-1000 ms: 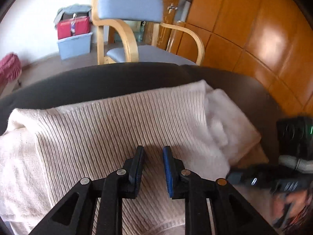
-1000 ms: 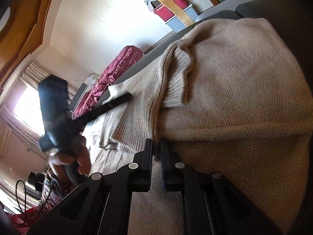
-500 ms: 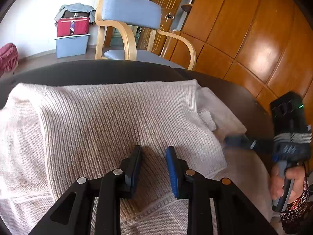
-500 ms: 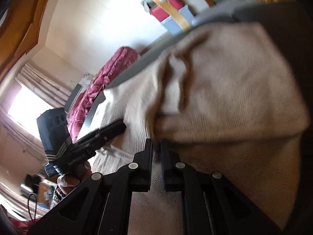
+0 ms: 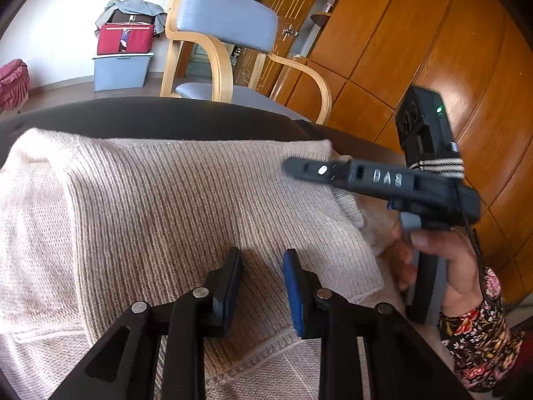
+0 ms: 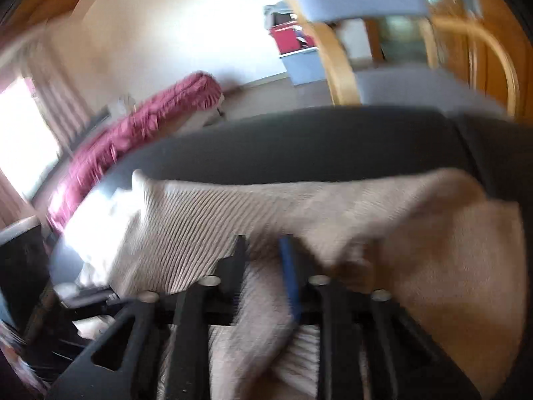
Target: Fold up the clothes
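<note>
Sweater: the beige ribbed knit sweater (image 5: 186,206) lies folded over on the dark grey padded surface (image 5: 160,120), its hem edge running near your left gripper's fingers.
Left gripper: your black two-finger left gripper (image 5: 261,286) hovers over the sweater's lower fold, jaws parted with a clear gap; nothing is pinched, only the knit shows below the gap.
Right gripper: your black right gripper (image 5: 293,168) reaches in from the right over the sweater's far corner; your hand (image 5: 443,260) with the floral sleeve (image 5: 479,330) grips its handle.
Right jaws: opening at this moment; the right wrist view is blurred, but a fold of knit (image 6: 263,306) runs up between the fingers. You cannot tell from it whether the pads press on the cloth.
Background: a blue-cushioned bentwood armchair (image 5: 226,33) stands beyond the surface, with a red bag on a pale blue plastic bin (image 5: 120,70) by the wall and orange wooden cabinets (image 5: 433,50) to the right.
</note>
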A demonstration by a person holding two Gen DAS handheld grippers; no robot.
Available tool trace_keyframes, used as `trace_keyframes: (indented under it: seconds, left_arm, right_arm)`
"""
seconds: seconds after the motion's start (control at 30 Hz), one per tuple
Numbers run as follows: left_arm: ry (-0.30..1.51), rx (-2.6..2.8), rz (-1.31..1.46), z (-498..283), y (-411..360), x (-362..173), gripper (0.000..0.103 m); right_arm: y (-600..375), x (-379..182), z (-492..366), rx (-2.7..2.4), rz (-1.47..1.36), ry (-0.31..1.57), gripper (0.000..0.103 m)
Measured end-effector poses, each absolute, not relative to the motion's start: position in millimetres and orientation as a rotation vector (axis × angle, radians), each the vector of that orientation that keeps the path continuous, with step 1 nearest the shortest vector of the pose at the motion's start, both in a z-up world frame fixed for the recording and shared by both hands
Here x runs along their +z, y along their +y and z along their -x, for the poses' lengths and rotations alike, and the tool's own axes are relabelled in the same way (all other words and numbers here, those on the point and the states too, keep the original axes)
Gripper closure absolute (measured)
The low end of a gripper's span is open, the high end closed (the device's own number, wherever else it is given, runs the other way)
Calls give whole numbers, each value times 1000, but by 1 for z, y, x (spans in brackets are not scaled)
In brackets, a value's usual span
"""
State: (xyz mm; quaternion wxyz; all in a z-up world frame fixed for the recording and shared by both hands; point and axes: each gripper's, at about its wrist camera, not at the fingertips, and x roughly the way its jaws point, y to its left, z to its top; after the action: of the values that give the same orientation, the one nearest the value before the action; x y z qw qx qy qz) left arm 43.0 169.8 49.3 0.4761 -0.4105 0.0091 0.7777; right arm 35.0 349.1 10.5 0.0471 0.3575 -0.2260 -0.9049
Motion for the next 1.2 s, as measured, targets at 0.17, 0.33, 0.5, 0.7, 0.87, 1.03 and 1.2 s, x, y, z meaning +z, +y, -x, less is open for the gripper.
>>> trace_keyframes:
  seconds: [0.17, 0.33, 0.5, 0.7, 0.87, 1.03, 1.2]
  left_arm:
    - [5, 1886, 1005, -42, 169, 48, 78]
    - [-39, 1871, 1015, -41, 164, 47, 78]
    - [-79, 1863, 954, -47, 155, 55, 78]
    - [-267, 1837, 952, -37, 124, 62, 79]
    - [-278, 1868, 936, -14, 111, 84, 79]
    - [-270, 2112, 854, 27, 103, 115, 77]
    - [-207, 2207, 919, 71, 131, 110, 77]
  right_arm:
    - [372, 7, -43, -2785, -1029, -887, 102]
    - [339, 43, -54, -2830, -907, -604, 91]
    - [285, 43, -21, -2558, -1001, -512, 83]
    - [285, 0, -8, -2425, -1062, -644, 77]
    - [296, -5, -10, -2387, -1036, -714, 77]
    - [301, -4, -19, -2399, -1048, -683, 77]
    - [301, -3, -21, -2405, -1048, -669, 77]
